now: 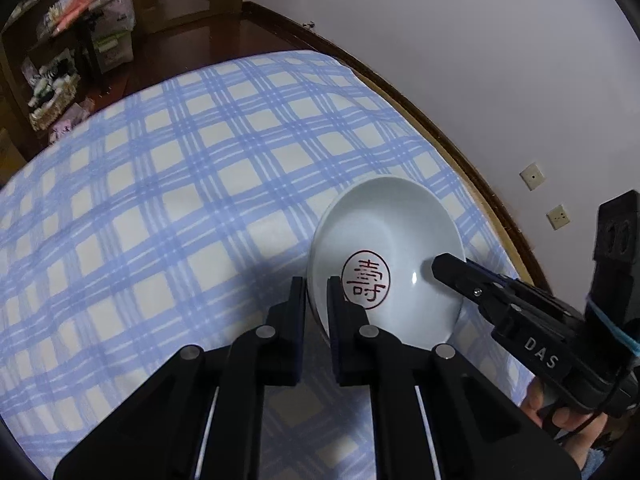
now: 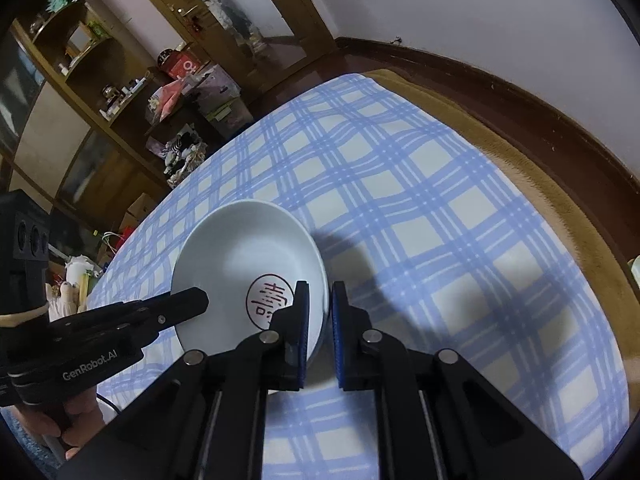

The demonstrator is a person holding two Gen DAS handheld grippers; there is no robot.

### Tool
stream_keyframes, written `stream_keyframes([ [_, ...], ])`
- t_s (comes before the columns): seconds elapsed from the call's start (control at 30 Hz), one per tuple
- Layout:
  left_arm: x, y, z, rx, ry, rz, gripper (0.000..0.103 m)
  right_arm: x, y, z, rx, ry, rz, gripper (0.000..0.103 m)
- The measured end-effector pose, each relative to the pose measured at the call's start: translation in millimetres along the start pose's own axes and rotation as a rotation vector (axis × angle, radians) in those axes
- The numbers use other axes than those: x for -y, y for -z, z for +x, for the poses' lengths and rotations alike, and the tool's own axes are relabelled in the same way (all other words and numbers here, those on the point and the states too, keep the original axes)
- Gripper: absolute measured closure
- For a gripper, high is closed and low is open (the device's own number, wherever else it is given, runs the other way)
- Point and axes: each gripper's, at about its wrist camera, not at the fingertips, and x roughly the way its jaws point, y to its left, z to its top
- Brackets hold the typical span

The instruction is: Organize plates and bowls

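One white bowl point(image 1: 384, 248) on checked cloth point(image 1: 160, 200) | left gripper point(image 1: 316, 292) clamps its near rim | right gripper point(image 2: 319, 300) clamps the opposite rim

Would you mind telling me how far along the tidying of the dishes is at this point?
Nothing looks put away yet, and only one white bowl shows, on the checked cloth. In hand: the left gripper is pinched on the bowl's rim on one side and the right gripper on the opposite side. Left to do: lift it and set it wherever it belongs; no plates, other bowls or stack are in view.
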Motion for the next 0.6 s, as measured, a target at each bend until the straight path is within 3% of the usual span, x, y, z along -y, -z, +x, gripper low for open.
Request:
stream_keyframes([
  [0.17,-7.8,10.9,-28.7,0.002,0.016,-0.074,0.093,-20.0,4.1,-25.2,0.036,-0.006,-0.020,0.091],
  [0.6,-21.8,57.8,-139.0,0.106,-0.057,-0.091,0.093,-95.1,36.6,-90.0,0.079,-0.079,-0.123,0.091],
])
